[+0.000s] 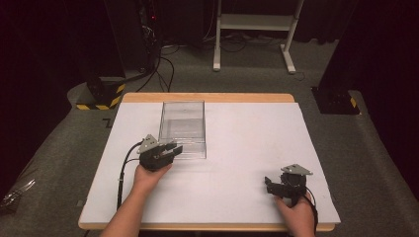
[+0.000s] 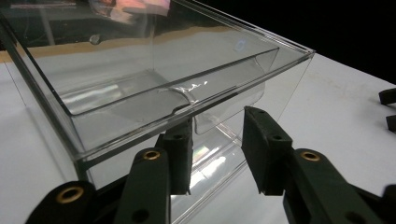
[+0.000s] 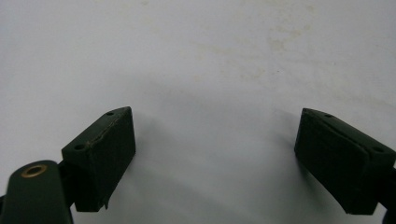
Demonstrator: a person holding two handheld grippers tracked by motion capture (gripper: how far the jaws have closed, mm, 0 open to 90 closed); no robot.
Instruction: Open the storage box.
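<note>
One clear box [image 1: 182, 129] sits on the white surface [image 1: 237, 148], nearer the far edge and a bit toward the left side. It looks like hard, see-through plastic, so it is likely light, stiff and slippery, and it could crack if squeezed too hard. The left gripper [image 1: 172, 149] is right at the box's near wall, with its jaws apart and nothing between them yet. The thin top rim [image 2: 196, 108] of that wall, with its little dip, looks like the best spot to pinch. The right gripper [image 1: 269, 183] rests near the near right corner, jaws wide apart, holding nothing.
</note>
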